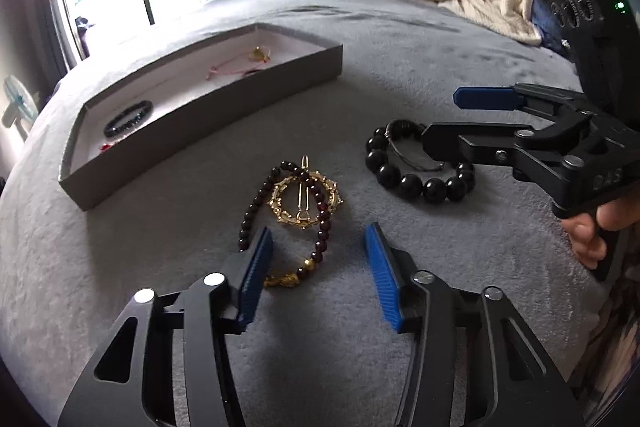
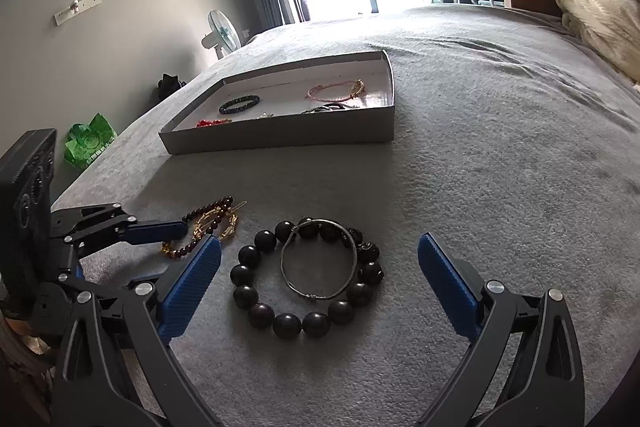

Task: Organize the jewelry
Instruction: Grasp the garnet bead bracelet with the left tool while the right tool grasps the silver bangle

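Box (image 2: 280,139) beyond loose bracelets (image 2: 308,275)

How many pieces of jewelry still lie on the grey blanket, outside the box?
4: a dark red bead bracelet with a gold hair clip on it, and a black bead bracelet with a thin metal bangle resting on it.
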The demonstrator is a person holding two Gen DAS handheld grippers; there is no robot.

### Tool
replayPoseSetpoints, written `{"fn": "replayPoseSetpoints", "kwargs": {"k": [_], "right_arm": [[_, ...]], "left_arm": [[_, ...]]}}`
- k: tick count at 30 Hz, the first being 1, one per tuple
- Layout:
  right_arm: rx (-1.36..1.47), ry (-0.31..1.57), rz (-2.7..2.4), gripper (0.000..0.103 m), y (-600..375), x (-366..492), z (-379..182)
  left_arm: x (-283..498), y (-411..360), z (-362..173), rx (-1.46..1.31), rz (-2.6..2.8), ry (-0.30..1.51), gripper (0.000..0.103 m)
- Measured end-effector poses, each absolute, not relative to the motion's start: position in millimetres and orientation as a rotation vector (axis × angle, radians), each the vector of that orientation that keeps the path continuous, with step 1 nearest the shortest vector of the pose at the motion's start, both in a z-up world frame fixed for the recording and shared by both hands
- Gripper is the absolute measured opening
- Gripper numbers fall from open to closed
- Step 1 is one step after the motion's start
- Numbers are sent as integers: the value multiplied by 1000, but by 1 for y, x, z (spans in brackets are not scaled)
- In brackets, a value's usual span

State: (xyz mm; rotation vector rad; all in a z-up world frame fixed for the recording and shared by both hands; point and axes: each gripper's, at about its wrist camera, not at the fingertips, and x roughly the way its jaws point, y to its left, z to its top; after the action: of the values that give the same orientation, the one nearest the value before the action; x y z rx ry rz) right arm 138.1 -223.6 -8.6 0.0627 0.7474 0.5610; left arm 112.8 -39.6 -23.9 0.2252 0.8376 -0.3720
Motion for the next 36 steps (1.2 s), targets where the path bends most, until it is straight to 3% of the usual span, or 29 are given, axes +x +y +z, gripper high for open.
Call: {"fn": "replayPoseSetpoints", "kwargs": {"k": [1, 3, 5, 12, 17, 26, 32, 36], "right_arm": [[62, 750, 562, 97, -223, 138, -9], [66, 753, 563, 97, -224, 139, -10], [78, 758, 564, 97, -226, 140, -11], [122, 776, 570, 95, -231, 144, -14], [120, 813, 577, 78, -228, 149, -18], [0, 859, 569, 68, -203, 155, -23], [22, 854, 546, 47, -209, 155, -24], [43, 834, 560, 47, -213, 152, -21]], "left_arm": [[113, -38, -24, 217, -364, 841, 38], [114, -30, -24, 179, -344, 838, 17], [116, -16, -23, 102, -323, 830, 7], [112, 33, -6, -63, -217, 753, 7], [113, 60, -6, -84, -138, 759, 7], [116, 60, -18, -95, -149, 799, 7], [119, 59, -21, -97, -152, 820, 7], [120, 59, -22, -104, -154, 824, 8]]}}
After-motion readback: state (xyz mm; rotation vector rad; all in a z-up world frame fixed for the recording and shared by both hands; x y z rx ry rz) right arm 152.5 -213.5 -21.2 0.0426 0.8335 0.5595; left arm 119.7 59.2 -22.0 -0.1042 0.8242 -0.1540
